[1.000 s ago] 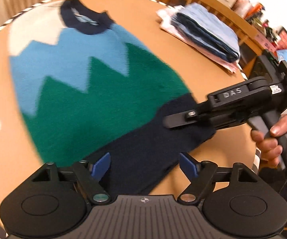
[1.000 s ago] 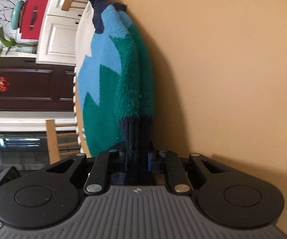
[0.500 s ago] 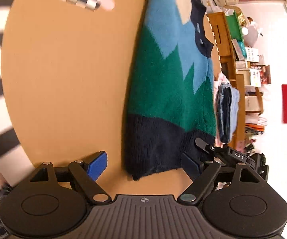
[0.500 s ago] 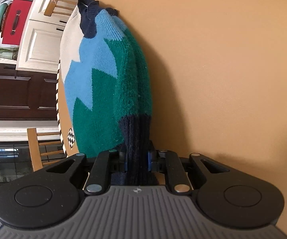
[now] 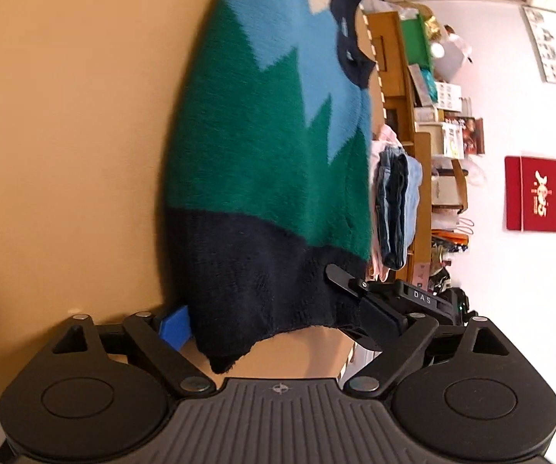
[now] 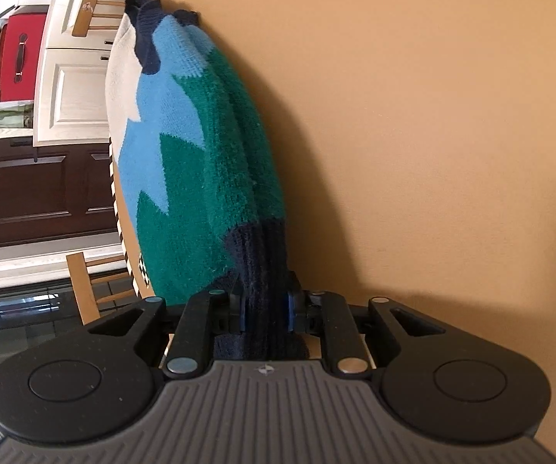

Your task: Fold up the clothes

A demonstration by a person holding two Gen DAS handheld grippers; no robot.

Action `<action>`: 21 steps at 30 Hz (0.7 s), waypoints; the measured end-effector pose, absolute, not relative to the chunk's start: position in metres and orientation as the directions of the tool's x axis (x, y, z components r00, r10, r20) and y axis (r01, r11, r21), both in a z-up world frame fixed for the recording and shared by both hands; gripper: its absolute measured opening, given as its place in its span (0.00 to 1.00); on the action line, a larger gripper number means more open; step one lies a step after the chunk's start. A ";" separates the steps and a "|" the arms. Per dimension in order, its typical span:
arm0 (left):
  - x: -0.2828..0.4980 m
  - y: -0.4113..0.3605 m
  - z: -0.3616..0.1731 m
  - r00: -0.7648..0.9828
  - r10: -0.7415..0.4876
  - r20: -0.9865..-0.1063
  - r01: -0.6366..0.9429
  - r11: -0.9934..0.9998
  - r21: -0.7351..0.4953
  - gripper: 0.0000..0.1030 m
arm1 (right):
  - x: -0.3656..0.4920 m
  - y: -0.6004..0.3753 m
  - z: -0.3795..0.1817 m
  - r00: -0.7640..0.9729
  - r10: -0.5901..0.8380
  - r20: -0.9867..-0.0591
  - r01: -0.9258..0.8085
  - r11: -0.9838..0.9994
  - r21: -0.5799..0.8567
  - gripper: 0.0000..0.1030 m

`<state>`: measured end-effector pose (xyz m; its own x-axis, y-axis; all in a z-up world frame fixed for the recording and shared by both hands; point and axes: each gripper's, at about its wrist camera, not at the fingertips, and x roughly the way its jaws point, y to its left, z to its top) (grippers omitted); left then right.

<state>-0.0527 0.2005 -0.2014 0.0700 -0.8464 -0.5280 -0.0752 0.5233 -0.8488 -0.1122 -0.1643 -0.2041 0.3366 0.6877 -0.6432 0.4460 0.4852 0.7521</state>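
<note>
While right claw (image 6: 265,311) pinches 1 sweater (image 5: 262,178) hem, left claw (image 5: 274,328) wide w/ hem between.

Folded knit sweater (image 5: 262,162) — green, blue, navy hem — lies on the table.

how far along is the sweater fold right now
Done: the sweater lies narrowed, its sides already folded in, and a stack of folded clothes sits behind it. In hand: the right gripper is clamped on the navy hem, while the left gripper straddles the other hem corner, jaws wide. Left: grip there, then fold hem toward collar.
</note>
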 end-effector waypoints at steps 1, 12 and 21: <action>-0.053 0.198 -0.200 0.068 -0.831 -0.552 -0.072 0.547 -0.834 0.71 | -0.113 -0.165 -0.205 0.337 0.691 -0.639 0.447 0.480 0.755 0.18; -0.056 0.204 -0.197 0.047 -0.781 -0.623 -0.124 0.615 -0.779 0.23 | -0.119 -0.160 -0.186 0.345 0.720 -0.602 0.392 0.472 0.789 0.35; -0.062 0.210 -0.172 0.064 -0.779 -0.624 -0.110 0.616 -0.780 0.23 | -0.126 -0.158 -0.165 0.363 0.704 -0.610 0.296 0.534 0.792 0.15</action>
